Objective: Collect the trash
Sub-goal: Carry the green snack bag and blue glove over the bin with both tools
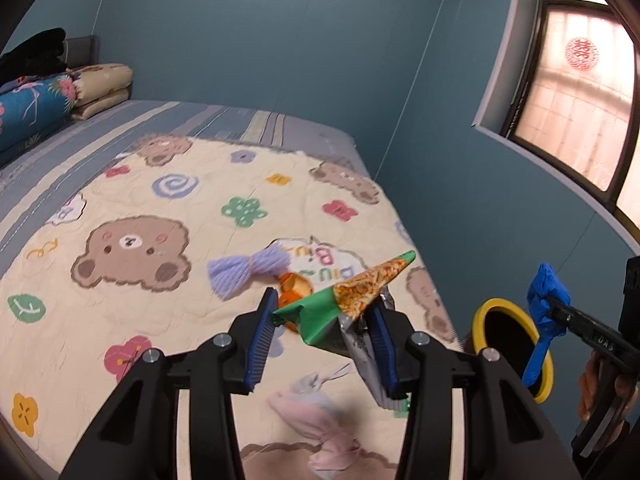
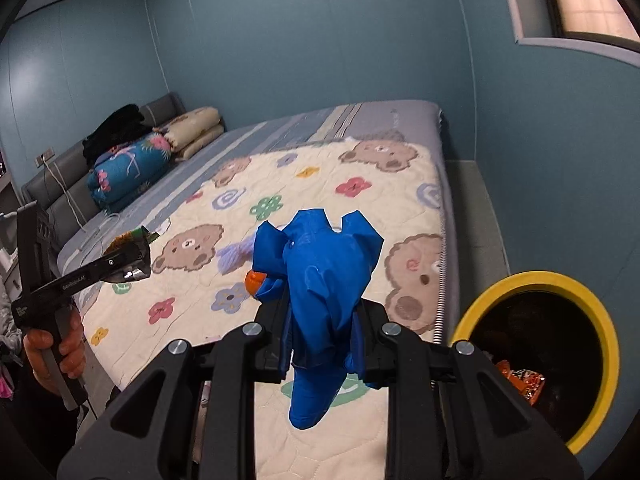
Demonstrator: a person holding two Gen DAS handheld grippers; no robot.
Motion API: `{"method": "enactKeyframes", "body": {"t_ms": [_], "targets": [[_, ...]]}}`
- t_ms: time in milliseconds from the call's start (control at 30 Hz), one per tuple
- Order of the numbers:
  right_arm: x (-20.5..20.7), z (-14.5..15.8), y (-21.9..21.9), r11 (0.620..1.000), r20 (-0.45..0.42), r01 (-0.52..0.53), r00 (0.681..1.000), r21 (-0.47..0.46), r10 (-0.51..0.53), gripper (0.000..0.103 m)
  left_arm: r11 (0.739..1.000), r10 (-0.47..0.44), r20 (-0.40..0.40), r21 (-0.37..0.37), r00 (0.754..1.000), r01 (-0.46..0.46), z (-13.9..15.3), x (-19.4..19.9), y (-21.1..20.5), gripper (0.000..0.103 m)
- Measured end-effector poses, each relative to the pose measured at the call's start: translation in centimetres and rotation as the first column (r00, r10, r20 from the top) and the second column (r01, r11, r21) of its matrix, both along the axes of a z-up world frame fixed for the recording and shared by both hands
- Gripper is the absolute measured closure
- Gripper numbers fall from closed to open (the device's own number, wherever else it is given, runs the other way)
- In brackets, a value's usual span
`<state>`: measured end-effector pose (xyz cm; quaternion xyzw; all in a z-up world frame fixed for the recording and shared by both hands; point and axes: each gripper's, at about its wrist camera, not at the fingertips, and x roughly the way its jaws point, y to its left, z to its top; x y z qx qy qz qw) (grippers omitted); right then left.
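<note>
My left gripper (image 1: 324, 312) is shut on a green and orange snack wrapper (image 1: 356, 300) with a silver inside and holds it above the bed's right side; it also shows in the right wrist view (image 2: 132, 248). My right gripper (image 2: 320, 312) is shut on a crumpled blue glove (image 2: 320, 280), held above the bed edge just left of the yellow-rimmed bin (image 2: 600, 320). In the left wrist view the blue glove (image 1: 546, 300) hangs over the bin (image 1: 480, 312). An orange wrapper (image 1: 294, 286) lies on the quilt beyond my left fingers.
A bear-print quilt (image 1: 160, 200) covers the bed. A purple yarn bow (image 1: 248, 268) and a pink cloth item (image 1: 320, 420) lie on it. Folded bedding (image 2: 132, 168) is stacked at the headboard. Orange packets (image 2: 520, 380) lie inside the bin. A blue wall and a window (image 1: 580, 100) stand to the right.
</note>
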<state>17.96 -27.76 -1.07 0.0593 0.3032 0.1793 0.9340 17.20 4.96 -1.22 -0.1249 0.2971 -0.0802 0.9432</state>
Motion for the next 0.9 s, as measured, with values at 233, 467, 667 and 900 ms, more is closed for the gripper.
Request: {"method": "enactKeyframes", "body": {"t_ms": [233,467,667,900], "targets": [[-1.9,1.8,-2.8,0.998,0.048,0.055,0.997,0.005,-0.055,0.081,0.999,-0.049,0.034,-0.006,0.998,0.049,2.3,0.3,-2.1,0.061],[-2.8,2.7,-5.5,0.994,0.068,0.111,0.991,0.012,-0.111,0.081,0.993,-0.113,0.048,-0.01,0.992,0.114,3.2,1.3,-5.1,0.061],[-3.2,2.8,-7.9,0.988,0.076,0.156,0.985,0.021,-0.157,0.081,0.981,-0.192,0.049,-0.002,0.98,0.192,2.9,2.4,-9.0,0.061],[-3.7,2.4,-10.3,0.973,0.075,0.228,0.971,0.014,-0.229,0.081,0.959,-0.282,0.034,0.024,0.959,0.281,2.2,3.9,-14.2,0.061]]}}
